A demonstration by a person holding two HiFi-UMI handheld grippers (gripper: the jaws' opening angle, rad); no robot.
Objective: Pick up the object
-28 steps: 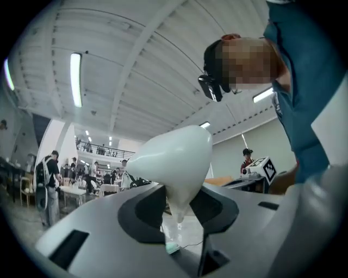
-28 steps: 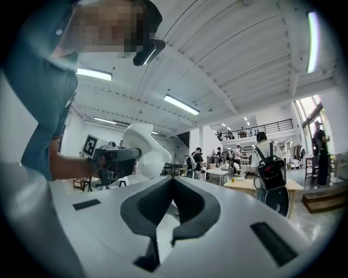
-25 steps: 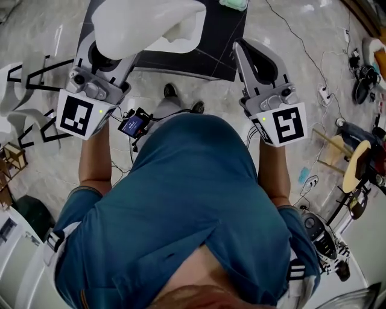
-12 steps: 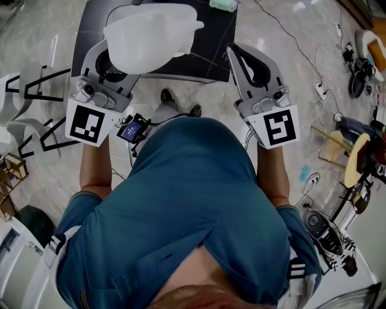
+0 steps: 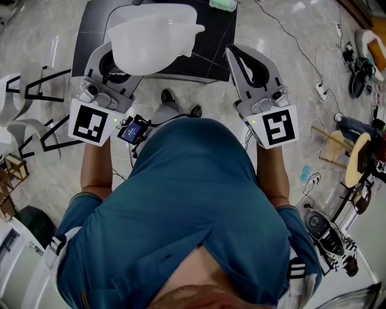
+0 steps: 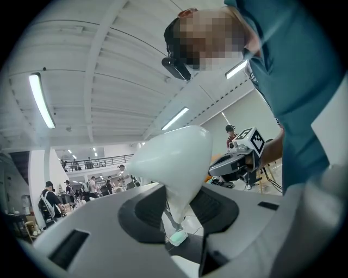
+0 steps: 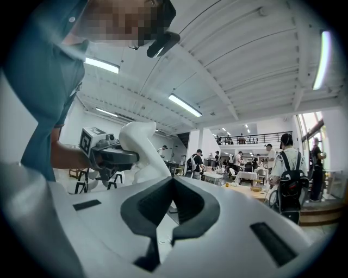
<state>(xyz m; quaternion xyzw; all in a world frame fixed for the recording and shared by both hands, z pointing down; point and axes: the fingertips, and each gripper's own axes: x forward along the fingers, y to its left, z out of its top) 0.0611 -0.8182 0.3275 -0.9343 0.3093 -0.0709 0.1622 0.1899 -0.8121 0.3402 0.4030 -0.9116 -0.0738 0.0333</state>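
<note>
My left gripper (image 5: 120, 57) is shut on the rim of a white plastic bowl (image 5: 154, 36) and holds it in the air over the near edge of a black table (image 5: 205, 48). In the left gripper view the bowl (image 6: 174, 157) rises from between the dark pads (image 6: 147, 209) of the left gripper (image 6: 176, 209), its wall pinched there. My right gripper (image 5: 241, 53) hovers to the right of the bowl, apart from it. Its jaws (image 7: 173, 182) meet at the tips with nothing between them.
A small pale green object (image 5: 223, 5) lies at the table's far edge. White chairs with black frames (image 5: 24, 114) stand on the floor at left. Cables and a power strip (image 5: 322, 90) and a wooden stool (image 5: 356, 163) are at right. People stand in the hall behind.
Over the last second the left gripper and bowl shifted slightly right and the right gripper slightly left. Nothing visible has moved in the last half second.
</note>
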